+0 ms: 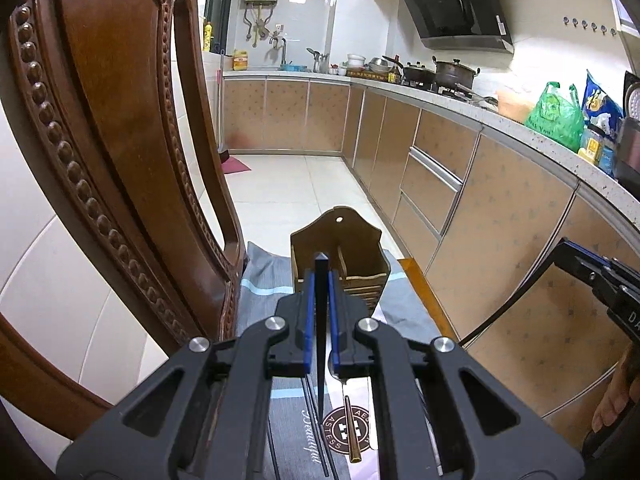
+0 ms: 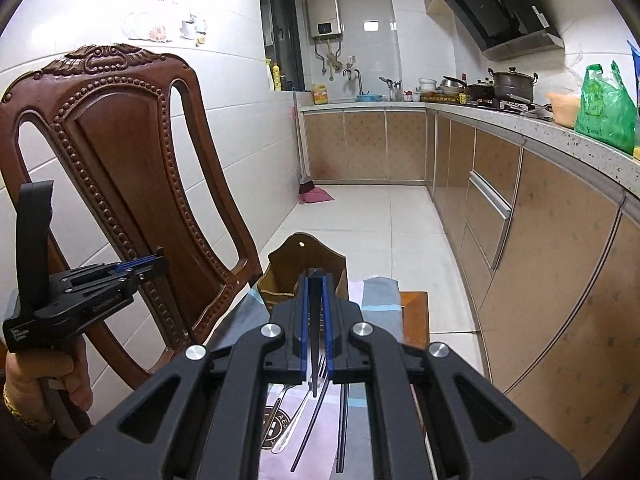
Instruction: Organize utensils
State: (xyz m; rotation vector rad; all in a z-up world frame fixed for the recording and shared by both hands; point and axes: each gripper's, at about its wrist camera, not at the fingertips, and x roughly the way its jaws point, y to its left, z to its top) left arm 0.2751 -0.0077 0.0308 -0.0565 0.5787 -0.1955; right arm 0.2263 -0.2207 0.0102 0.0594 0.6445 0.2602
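**Carved wood close on the left, a narrow caddy ahead**

Dark carved wood is the biggest hazard: the chair back [image 2: 120,168] stands just beside the table's left side, and the left gripper [image 1: 320,276] hangs near it. A sideways swing could knock the gripper body against the beaded frame and jolt the aim.

The cloth [image 1: 264,276], grey with a pale blue stripe, covers the small table [image 2: 414,312] and hangs over its far edge. Dragging a fingertip across it could pull cloth, holder and cutlery together toward the floor.

The wooden utensil holder [image 1: 340,240] stands upright at the far end of the cloth, divided into compartments. It looks light; a push on its tall back panel could tip it off the edge.

Both grippers point at the holder, well above the cloth. Each has its blue-lined fingers drawn nearly together with only a dark sliver between; I cannot tell whether that sliver is a held utensil or the fingers' own tip, so neither grasp is certain.

Below the right gripper [image 2: 316,276] lie a fork [image 2: 296,412] and black chopsticks [image 2: 342,432], close together; a pinch could catch two at once. A brass-tipped chopstick [image 1: 352,428] lies beneath the left one.
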